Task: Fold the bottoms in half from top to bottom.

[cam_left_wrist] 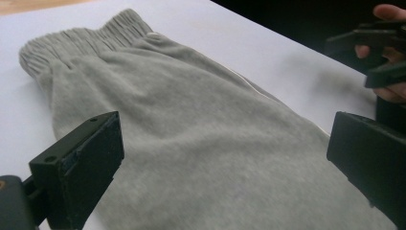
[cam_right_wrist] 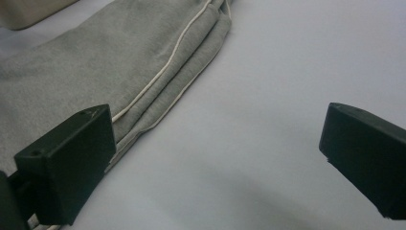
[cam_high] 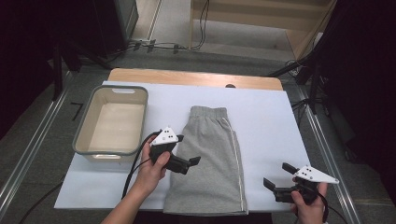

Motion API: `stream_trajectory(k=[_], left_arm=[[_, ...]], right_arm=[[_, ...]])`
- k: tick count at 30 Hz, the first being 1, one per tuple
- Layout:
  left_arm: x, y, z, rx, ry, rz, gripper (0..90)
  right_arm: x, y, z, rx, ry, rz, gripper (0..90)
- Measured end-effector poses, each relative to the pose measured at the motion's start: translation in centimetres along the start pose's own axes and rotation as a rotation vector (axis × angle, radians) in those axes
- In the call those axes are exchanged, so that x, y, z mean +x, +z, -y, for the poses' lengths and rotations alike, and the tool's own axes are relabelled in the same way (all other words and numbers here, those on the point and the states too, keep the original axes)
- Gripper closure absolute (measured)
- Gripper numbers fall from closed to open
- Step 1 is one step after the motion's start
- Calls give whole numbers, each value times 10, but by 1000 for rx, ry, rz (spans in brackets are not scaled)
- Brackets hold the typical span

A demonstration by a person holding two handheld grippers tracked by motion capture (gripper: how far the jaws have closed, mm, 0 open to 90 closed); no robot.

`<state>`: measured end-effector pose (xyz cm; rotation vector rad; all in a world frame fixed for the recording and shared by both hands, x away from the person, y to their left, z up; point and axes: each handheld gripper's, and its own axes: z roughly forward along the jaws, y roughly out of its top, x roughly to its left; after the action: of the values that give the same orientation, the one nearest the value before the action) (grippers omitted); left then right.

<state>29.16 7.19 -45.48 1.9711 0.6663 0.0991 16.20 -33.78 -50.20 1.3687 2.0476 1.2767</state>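
Folding the grey shorts works best gripping the hem's 6 o'clock corners; left hand-held gripper and right hand-held gripper both hang released

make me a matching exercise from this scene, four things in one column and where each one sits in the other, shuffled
Things:
1. grey folded fleece shorts with a white side stripe
2. pale rectangular plastic tub with a grey rim
3. left gripper
4. right gripper

Places:
A. over the bare white sheet, right of the shorts
B. at the table's left side
C. flat in the middle of the white sheet
D. over the left part of the shorts

Pairs: 1-C, 2-B, 3-D, 4-A
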Motion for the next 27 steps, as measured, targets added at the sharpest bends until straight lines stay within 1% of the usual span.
stream_trajectory(k=[3, 5, 8, 13, 15, 17, 18, 19, 22, 23, 26, 27], left_arm=[[10, 8, -6, -3, -20, -8, 2], [17, 14, -11, 6, -26, -28, 19], [27, 23, -17, 1, -42, -26, 37], [42, 37, -28, 8, -46, -31, 38], [47, 43, -33, -2, -45, -31, 39], [53, 48, -39, 0, -53, -43, 44], [55, 51, -41, 3, -54, -46, 60], [58, 53, -43, 8, -58, -43, 63], [65, 60, -45, 27, -63, -68, 75], [68, 63, -45, 34, -73, -69, 84], [79, 69, -42, 65, -101, -94, 129], [83, 71, -41, 76, -114, -97, 139]], right_arm=[[0, 1, 0, 3, 2, 1, 0], [1, 0, -1, 0, -2, -1, 0], [1, 1, -1, 2, -4, -2, 0], [2, 2, -2, -6, -1, -6, 0], [3, 3, -5, -6, 6, -6, 0], [5, 5, -7, -8, 1, -4, 0], [6, 5, -9, -5, -3, -2, 0], [7, 6, -11, 0, -6, -1, 0], [10, 11, -18, 1, -18, -3, 0], [10, 12, -19, 2, -21, -4, 0], [11, 17, -27, 1, -36, -9, 0], [11, 19, -30, 2, -42, -10, 0]])
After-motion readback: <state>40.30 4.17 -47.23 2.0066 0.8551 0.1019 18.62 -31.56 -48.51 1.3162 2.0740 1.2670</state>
